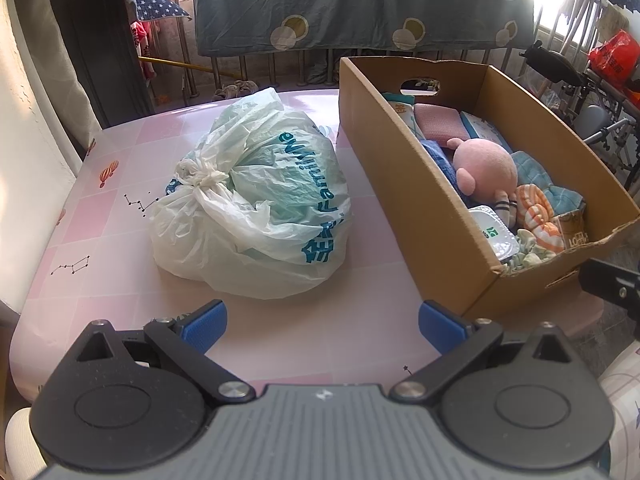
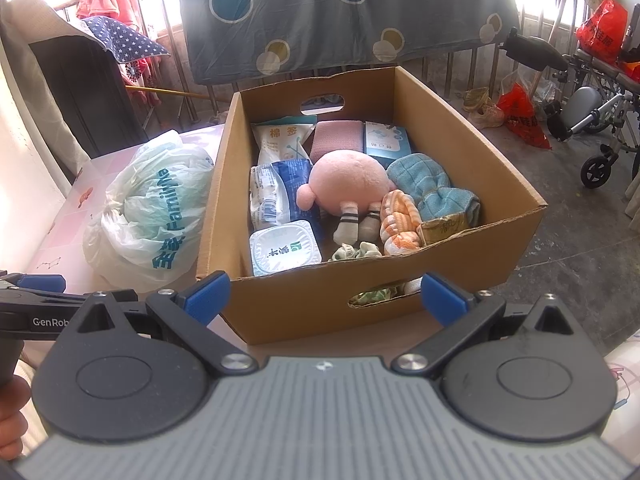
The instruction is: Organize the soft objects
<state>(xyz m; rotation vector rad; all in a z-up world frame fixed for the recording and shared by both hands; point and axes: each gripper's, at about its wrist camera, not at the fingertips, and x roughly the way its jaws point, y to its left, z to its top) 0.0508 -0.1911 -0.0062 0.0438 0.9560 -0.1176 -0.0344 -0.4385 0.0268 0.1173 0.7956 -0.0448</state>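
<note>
A cardboard box (image 2: 304, 308) stands on the pink table (image 1: 280, 340). In it lie a pink plush toy (image 2: 348, 178), a blue towel (image 2: 424, 184), an orange-white striped cloth (image 2: 400, 220), a pink cloth (image 2: 338, 138), a green scrunchie (image 2: 354, 251) and several packets. The box also shows in the left wrist view (image 1: 420, 200). A knotted white plastic bag (image 1: 256, 200) lies left of the box. My left gripper (image 1: 322, 326) is open and empty, short of the bag. My right gripper (image 2: 324, 296) is open and empty at the box's near wall.
A blue dotted sheet (image 2: 340, 12) hangs on railings behind the table. A wheelchair (image 2: 592, 120) and red bags (image 2: 520, 116) stand on the floor to the right. A dark cabinet (image 1: 100, 60) stands far left. The left gripper's fingertip (image 2: 40, 282) shows beside my right one.
</note>
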